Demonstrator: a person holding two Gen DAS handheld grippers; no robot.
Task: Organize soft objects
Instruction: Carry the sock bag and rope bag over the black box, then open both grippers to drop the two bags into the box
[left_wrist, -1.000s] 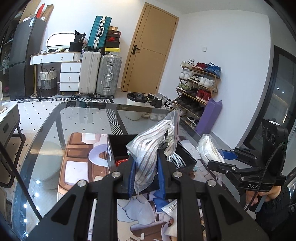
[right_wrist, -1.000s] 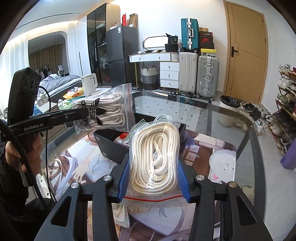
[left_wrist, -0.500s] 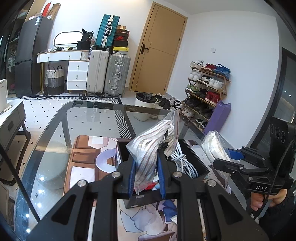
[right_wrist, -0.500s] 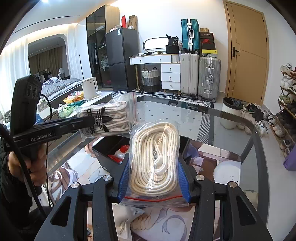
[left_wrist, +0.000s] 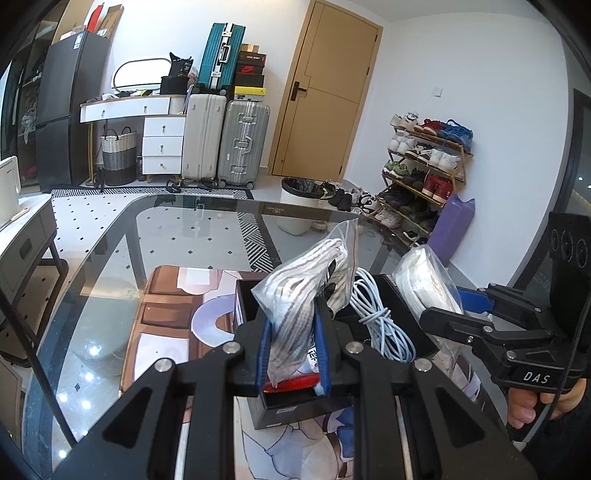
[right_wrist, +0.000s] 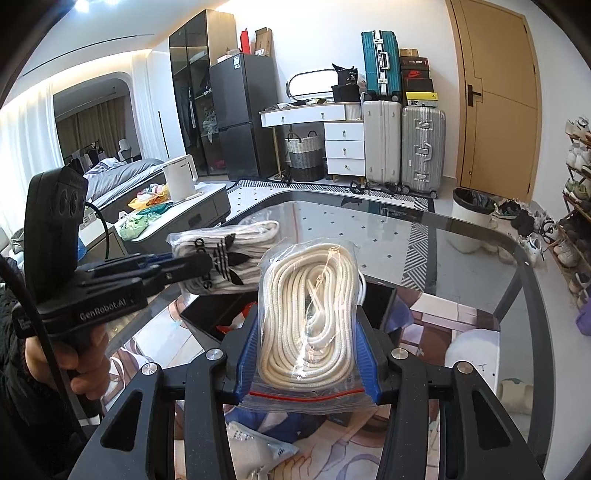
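My left gripper (left_wrist: 291, 343) is shut on a clear zip bag of white socks with a black logo (left_wrist: 303, 291), held above a black open box (left_wrist: 247, 299) on the glass table. The socks bag also shows in the right wrist view (right_wrist: 225, 262). My right gripper (right_wrist: 310, 343) is shut on a clear zip bag of coiled white rope (right_wrist: 310, 314), held just over the box's near right side; it shows in the left wrist view (left_wrist: 424, 288). Inside the box lie a pale blue cord coil (left_wrist: 376, 325) and a red item (left_wrist: 291, 386).
The glass table (left_wrist: 177, 236) has a printed mat (left_wrist: 166, 332) under the box. More bagged items (right_wrist: 258, 450) lie on the mat in front of the box. Suitcases (left_wrist: 221, 140), a door, a bin (left_wrist: 299, 206) and a shoe rack (left_wrist: 424, 173) stand beyond the table.
Both grippers have risen and moved forward with their bags, so the box now sits below and nearer. The socks bag and the rope bag have come closer together over the box.
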